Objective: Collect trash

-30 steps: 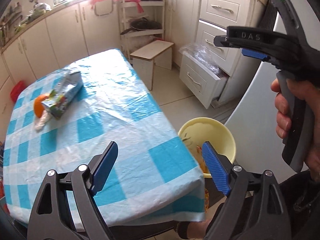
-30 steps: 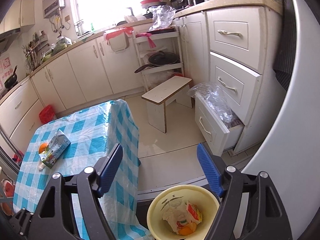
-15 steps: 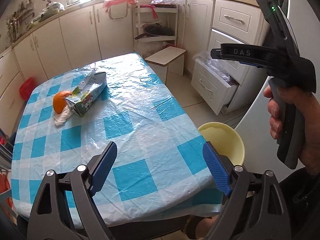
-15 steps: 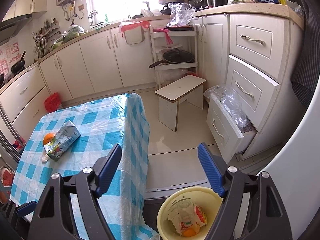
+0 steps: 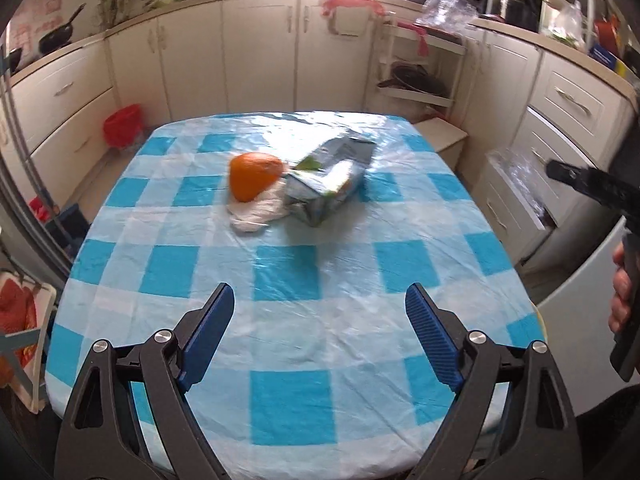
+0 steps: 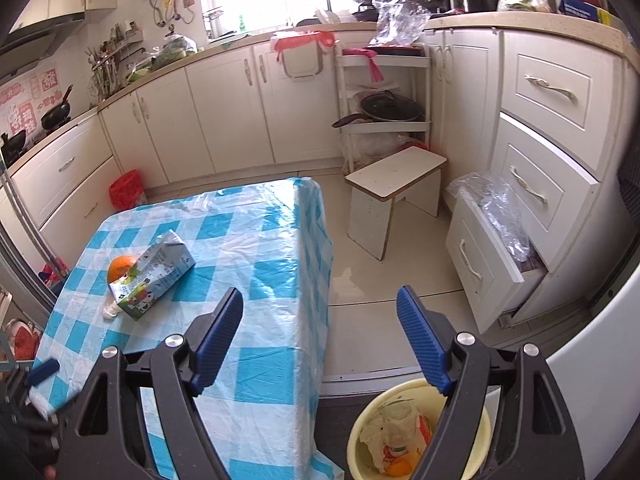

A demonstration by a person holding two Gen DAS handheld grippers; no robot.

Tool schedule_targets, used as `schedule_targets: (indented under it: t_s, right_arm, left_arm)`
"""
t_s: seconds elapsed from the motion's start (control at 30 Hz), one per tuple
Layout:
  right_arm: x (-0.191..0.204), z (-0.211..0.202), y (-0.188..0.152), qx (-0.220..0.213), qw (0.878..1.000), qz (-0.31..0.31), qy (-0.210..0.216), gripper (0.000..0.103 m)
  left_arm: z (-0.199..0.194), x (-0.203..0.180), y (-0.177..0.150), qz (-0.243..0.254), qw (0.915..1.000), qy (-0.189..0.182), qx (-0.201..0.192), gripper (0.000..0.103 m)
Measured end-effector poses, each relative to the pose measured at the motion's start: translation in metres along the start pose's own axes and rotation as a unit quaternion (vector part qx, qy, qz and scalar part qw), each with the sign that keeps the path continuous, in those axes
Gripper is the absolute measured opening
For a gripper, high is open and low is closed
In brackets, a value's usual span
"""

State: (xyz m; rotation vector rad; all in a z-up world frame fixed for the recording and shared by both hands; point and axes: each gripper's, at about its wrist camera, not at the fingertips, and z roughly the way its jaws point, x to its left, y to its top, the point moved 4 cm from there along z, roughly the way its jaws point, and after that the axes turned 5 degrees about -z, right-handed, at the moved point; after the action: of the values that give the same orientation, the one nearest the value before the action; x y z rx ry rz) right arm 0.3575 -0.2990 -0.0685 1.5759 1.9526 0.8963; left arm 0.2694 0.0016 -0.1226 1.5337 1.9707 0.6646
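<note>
Carton [image 6: 154, 276] lying flat, gabled top toward table's far edge, orange [image 6: 120, 267] beside

On the table [image 5: 288, 312] lie three pieces of trash: one orange [image 5: 253, 175], one carton [image 5: 330, 181] and one crumpled white tissue [image 5: 256, 213]. One yellow bin [image 6: 360, 432] stands on the floor, with several scraps inside that cannot be counted exactly. There is one white stool [image 6: 394, 196] and one open drawer [image 6: 486, 264] holding one clear plastic bag [image 6: 496, 208]. One red bag [image 6: 127, 195] sits by the cabinets. Two grippers show, the left gripper [image 5: 320, 328] and the right gripper [image 6: 320, 328], each with two blue pads set wide apart.
</note>
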Motion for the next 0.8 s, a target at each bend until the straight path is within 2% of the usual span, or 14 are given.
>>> schedule_targets:
  t_s: [0.1, 0.3, 0.63, 0.7, 0.73, 0.77, 0.8]
  right_arm:
    - [0.014, 0.006, 0.002, 0.004, 1.000, -0.011, 0.008, 0.077]
    - [0.038, 0.017, 0.005, 0.008, 0.999, -0.029, 0.024, 0.077]
    - [0.063, 0.030, 0.005, 0.021, 0.997, -0.061, 0.032, 0.077]
    - [0.065, 0.031, 0.005, 0.022, 0.997, -0.066, 0.034, 0.079]
    - [0.066, 0.032, 0.005, 0.022, 0.997, -0.068, 0.034, 0.079]
    - [0.066, 0.032, 0.004, 0.022, 0.997, -0.070, 0.034, 0.080]
    - [0.066, 0.033, 0.005, 0.023, 0.997, -0.071, 0.034, 0.080]
  left_arm:
    - [0.015, 0.037, 0.020, -0.044, 0.9988, 0.018, -0.008, 0.084]
    - [0.067, 0.084, 0.061, -0.130, 0.9914, 0.005, 0.013, 0.084]
    - [0.150, 0.082, 0.093, -0.142, 0.9882, -0.006, 0.057, 0.083]
    - [0.162, 0.079, 0.099, -0.144, 0.9873, -0.018, 0.064, 0.078]
    - [0.164, 0.080, 0.103, -0.142, 0.9876, -0.023, 0.062, 0.067]
    - [0.167, 0.076, 0.106, -0.143, 0.9860, -0.049, 0.071, 0.046]
    - [0.169, 0.074, 0.109, -0.146, 0.9835, -0.071, 0.079, 0.040]
